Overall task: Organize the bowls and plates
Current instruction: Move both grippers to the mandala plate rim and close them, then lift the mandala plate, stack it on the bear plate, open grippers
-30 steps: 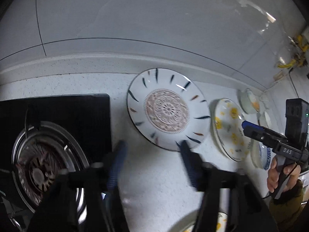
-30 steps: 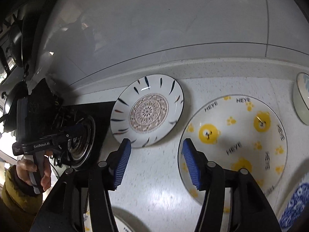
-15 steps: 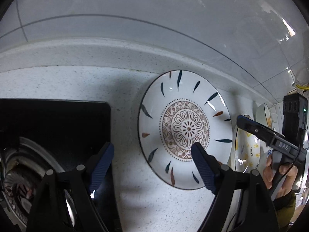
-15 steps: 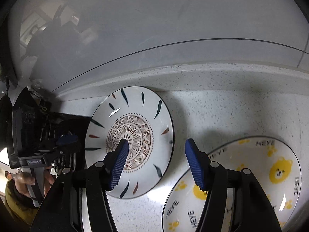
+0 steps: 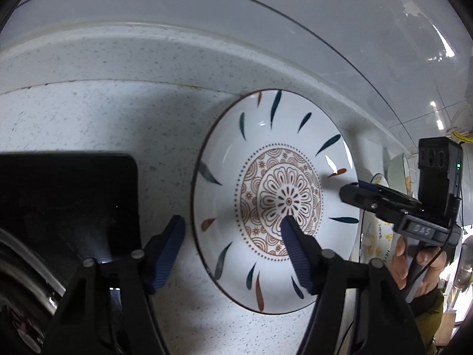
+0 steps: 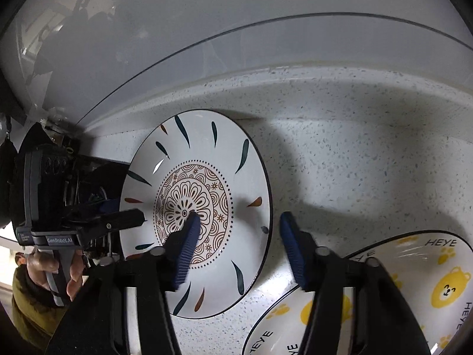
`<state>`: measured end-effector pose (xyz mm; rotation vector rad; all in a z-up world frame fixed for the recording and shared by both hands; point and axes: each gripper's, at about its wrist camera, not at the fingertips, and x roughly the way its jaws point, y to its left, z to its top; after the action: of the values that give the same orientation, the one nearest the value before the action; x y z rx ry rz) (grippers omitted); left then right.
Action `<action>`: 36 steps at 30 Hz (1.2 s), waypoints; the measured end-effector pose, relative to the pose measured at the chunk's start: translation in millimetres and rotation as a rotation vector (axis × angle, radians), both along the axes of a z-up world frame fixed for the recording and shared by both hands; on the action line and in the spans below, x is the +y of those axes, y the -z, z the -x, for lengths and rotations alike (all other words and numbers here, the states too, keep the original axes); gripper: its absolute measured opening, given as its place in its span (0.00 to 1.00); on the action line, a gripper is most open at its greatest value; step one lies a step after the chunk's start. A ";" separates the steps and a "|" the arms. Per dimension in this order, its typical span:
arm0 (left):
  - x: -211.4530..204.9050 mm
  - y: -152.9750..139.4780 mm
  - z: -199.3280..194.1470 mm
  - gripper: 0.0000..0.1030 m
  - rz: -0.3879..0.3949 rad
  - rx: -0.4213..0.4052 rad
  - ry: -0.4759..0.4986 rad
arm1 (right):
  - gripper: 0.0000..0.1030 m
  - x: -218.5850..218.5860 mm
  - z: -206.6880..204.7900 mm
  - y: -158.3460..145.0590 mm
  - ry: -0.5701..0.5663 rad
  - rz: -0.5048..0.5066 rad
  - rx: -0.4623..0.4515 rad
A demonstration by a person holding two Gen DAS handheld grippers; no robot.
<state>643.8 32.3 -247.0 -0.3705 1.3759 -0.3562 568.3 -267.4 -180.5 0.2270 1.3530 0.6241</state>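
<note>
Risking a chipped or skidding round white ceramic plate with the brown mandala centre and dark leaf strokes [image 5: 276,204] if both pairs of tongs pinch its opposite rims unevenly, since glazed ware is likely sliding out from ribbed pads; also risking a knock against the round white plate with yellow bear prints and HEYE lettering [image 6: 393,293], lying just beside it (whether the two rims are touching is hard to tell). Sitting flat on the speckled white stone bench [image 5: 88,118], close under the back upstand, beside the black glass hob [image 5: 68,204]. Straddling the near-hob rim with the left tongs [image 5: 233,230], one blue pad over the patterned centre and one outside over the bench, jaws partly open and just now narrowing, nothing gripped yet. Straddling the opposite rim with the right tongs [image 6: 238,235], likewise part open and closing in, one pad over the mandala, one beyond the edge, pressing on nothing so far as can be seen.
</note>
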 end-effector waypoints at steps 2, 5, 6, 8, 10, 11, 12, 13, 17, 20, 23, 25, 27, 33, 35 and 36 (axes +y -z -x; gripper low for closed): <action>-0.4 0.6 -2.5 0.58 0.019 0.004 0.011 | 0.41 -0.4 0.2 -1.5 -0.010 -0.009 -0.006; 0.7 2.0 -9.3 0.52 0.043 0.012 0.012 | 0.39 -0.7 0.2 -1.9 -0.020 -0.008 -0.010; 1.3 4.0 -11.1 0.48 0.055 0.016 0.007 | 0.36 -0.1 0.6 -1.7 -0.025 -0.001 -0.012; 1.6 4.3 -12.8 0.47 0.057 0.014 0.002 | 0.34 0.3 2.0 -1.7 -0.031 0.020 -0.019; 6.2 4.9 -12.9 0.39 0.050 0.020 -0.015 | 0.26 -0.8 2.3 -0.7 -0.024 0.036 -0.021; 11.7 5.7 -13.0 0.32 0.053 0.029 -0.033 | 0.24 -2.3 2.2 -0.3 -0.019 0.042 -0.022; 17.2 8.0 -13.2 0.23 0.059 0.042 -0.056 | 0.21 -3.4 2.1 0.1 -0.018 0.046 -0.023; 20.9 10.4 -13.2 0.19 0.066 0.050 -0.070 | 0.18 -4.7 1.8 0.4 -0.018 0.050 -0.021; 31.6 14.4 -8.1 0.10 0.104 0.065 -0.117 | 0.10 -8.5 -0.2 1.3 0.008 0.063 -0.026; 34.6 13.3 -3.6 0.10 0.107 0.061 -0.131 | 0.10 -5.9 2.7 -1.5 0.005 0.078 -0.041; 37.5 8.5 2.1 0.10 0.128 0.061 -0.156 | 0.10 -6.0 7.8 -11.0 0.002 0.072 -0.063; 38.7 1.8 7.4 0.10 0.132 0.052 -0.161 | 0.10 -6.7 12.1 -17.4 -0.002 0.074 -0.074; 39.2 -6.0 14.2 0.10 0.135 0.040 -0.155 | 0.10 -12.5 17.6 -25.3 0.008 0.064 -0.079; 37.7 -40.5 62.2 0.10 0.145 0.015 -0.147 | 0.10 -25.8 55.9 -57.0 0.015 0.051 -0.100; 37.0 -51.1 85.0 0.10 0.148 0.007 -0.151 | 0.10 -27.3 79.3 -70.5 -0.002 0.057 -0.119; 36.5 -56.8 100.3 0.10 0.154 0.006 -0.156 | 0.09 -29.2 93.1 -77.1 -0.011 0.052 -0.125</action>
<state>543.6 68.8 -190.2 -0.6029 1.3191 -0.3330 475.2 -296.5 -103.4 0.1363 1.2493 0.6017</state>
